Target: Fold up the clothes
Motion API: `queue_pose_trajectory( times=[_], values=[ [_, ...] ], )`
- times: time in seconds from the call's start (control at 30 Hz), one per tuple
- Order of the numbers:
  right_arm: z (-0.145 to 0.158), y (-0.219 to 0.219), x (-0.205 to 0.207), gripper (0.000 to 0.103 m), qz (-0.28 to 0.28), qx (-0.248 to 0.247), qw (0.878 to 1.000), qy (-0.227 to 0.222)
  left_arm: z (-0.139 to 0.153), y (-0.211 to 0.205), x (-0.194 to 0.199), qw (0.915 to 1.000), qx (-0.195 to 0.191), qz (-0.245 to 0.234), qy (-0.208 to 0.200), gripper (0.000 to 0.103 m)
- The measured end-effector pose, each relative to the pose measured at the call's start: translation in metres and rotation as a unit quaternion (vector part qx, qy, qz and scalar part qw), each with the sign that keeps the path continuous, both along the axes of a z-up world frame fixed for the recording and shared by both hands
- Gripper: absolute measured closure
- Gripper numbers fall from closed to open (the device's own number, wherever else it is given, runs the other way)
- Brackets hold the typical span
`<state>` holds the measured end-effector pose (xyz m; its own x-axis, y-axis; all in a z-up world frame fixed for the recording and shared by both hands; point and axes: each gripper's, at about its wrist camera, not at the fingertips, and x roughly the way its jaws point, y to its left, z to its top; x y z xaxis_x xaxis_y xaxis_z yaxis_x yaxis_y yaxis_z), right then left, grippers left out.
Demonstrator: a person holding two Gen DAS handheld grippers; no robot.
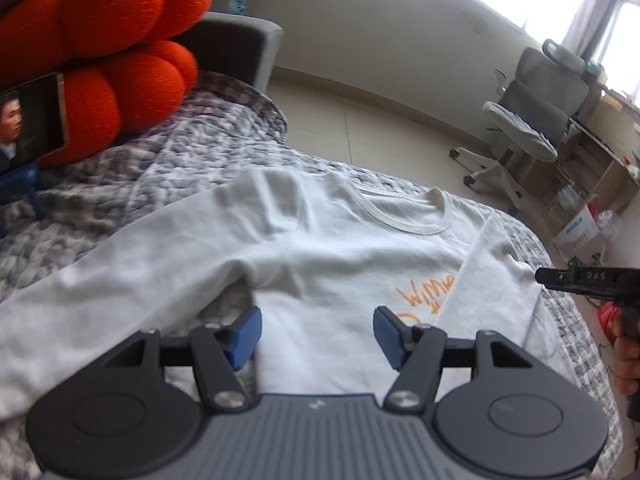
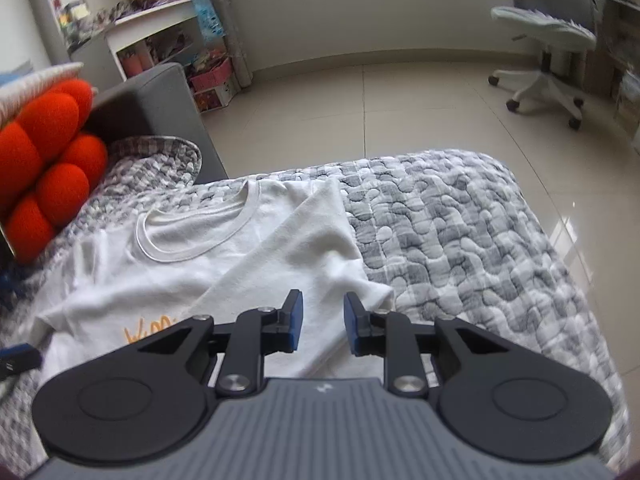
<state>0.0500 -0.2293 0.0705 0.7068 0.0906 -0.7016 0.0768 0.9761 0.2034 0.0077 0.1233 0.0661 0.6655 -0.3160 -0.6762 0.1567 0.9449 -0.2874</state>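
White cotton covers the middle of both views: a T-shirt (image 1: 320,264) lies front-up on a grey quilt (image 2: 460,240) spread over a bed, its ribbed collar (image 2: 192,236) at the far end and orange lettering (image 1: 424,292) across the chest. Its right side is already folded inward, so a sleeve flap (image 2: 312,240) lies slantwise over the chest with a straight fold edge running from the collar toward the near right. The left sleeve (image 1: 100,292) is still spread out flat toward the near left. The left gripper (image 1: 318,334) hangs above the chest with its blue pads (image 1: 248,336) wide apart and nothing between them; cloth shows in the gap only as the surface below. The right gripper (image 2: 322,326) hangs over the near end of the folded flap, its jaws parted by a narrow gap and empty, released from the cloth. In the left wrist view the right gripper's dark body (image 1: 588,280) reaches in from the right edge, with a hand (image 1: 626,360) below it. An orange cushion (image 1: 100,48) sits on the far left of the bed, with a phone (image 1: 32,120) on a blue stand propped in front of it. Beyond the bed lie a pale tiled floor (image 2: 400,112), a grey office chair (image 2: 548,32) at the far right and a white shelf (image 2: 160,36) at the far left.
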Motion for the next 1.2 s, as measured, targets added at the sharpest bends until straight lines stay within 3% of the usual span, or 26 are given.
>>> queue_pose_trajectory(
  times=[0.2, 0.33, 0.37, 0.5, 0.6, 0.83, 1.03, 1.2],
  values=[
    [-0.003, -0.006, -0.003, 0.078, 0.004, -0.015, 1.000, 0.008, 0.000, -0.006, -0.038, 0.9985, -0.013, -0.052, 0.007, 0.042],
    [-0.002, -0.007, -0.007, 0.078, 0.010, -0.018, 1.000, 0.006, -0.012, -0.024, -0.061, 0.9945, 0.021, -0.101, 0.017, 0.043],
    [-0.002, -0.006, -0.007, 0.078, 0.012, -0.018, 1.000, 0.007, -0.017, -0.028, -0.065, 0.9928, 0.031, -0.113, 0.022, 0.047],
    [-0.005, 0.001, -0.005, 0.078, 0.024, -0.031, 0.999, 0.010, -0.026, -0.041, -0.072, 0.9867, 0.080, -0.140, 0.022, 0.089],
    [-0.007, 0.003, -0.003, 0.078, 0.030, -0.029, 0.999, 0.015, -0.023, -0.039, -0.074, 0.9872, 0.067, -0.144, 0.017, 0.098],
    [-0.010, 0.008, -0.001, 0.078, 0.045, -0.040, 0.998, 0.020, -0.010, -0.020, -0.090, 0.9935, 0.031, -0.109, -0.008, 0.100],
    [-0.020, 0.018, 0.004, 0.075, 0.062, -0.068, 0.995, 0.041, -0.020, -0.024, -0.082, 0.9927, 0.054, -0.108, 0.006, 0.099],
    [-0.021, 0.015, 0.006, 0.075, 0.059, -0.064, 0.995, 0.042, -0.028, -0.019, -0.077, 0.9929, 0.054, -0.104, 0.024, 0.092]
  ],
)
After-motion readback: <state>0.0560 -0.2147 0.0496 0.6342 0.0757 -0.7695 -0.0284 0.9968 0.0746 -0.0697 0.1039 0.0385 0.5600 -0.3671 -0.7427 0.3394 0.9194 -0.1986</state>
